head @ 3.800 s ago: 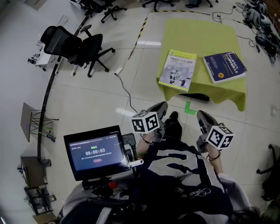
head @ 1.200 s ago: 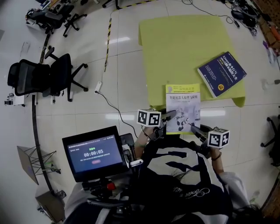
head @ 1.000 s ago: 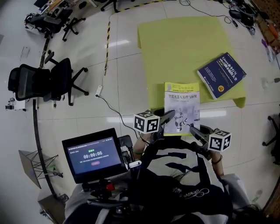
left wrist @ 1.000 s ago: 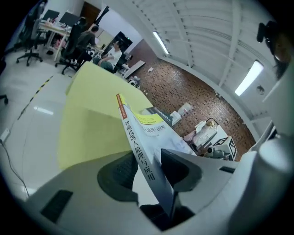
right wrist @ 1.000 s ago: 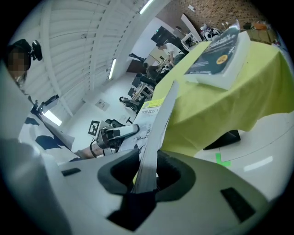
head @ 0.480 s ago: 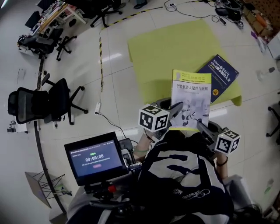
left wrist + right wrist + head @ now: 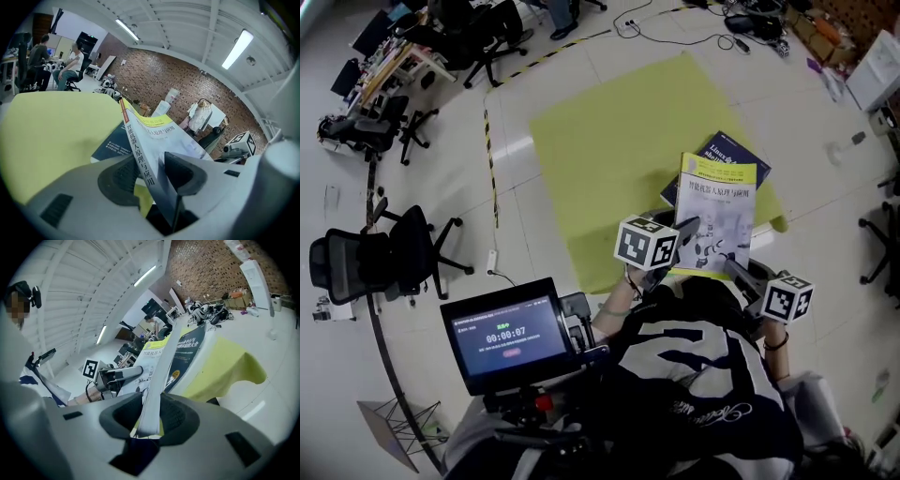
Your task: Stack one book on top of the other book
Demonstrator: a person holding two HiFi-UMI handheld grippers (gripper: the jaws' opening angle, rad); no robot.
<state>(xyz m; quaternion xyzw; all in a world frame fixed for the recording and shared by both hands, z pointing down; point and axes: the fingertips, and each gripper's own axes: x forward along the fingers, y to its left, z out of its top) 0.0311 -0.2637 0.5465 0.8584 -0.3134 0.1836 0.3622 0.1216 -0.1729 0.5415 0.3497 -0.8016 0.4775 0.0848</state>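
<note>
Roughly halfway. Yellow book (image 7: 718,208) off the table, clamped by its near edge in both left gripper (image 7: 688,225) and right gripper (image 7: 734,268), jutting out ahead of the jaws. Just beyond and beneath: blue book (image 7: 719,153) on the green cloth (image 7: 609,150). Left to do: lowering, squaring up, releasing.

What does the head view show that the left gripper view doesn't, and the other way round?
Head view only: the timer screen and the office chairs. Left gripper view only: the brick wall, the ceiling lights and the seated people. Both: the left gripper shut on the yellow book, and the blue book on the yellow cloth.
</note>
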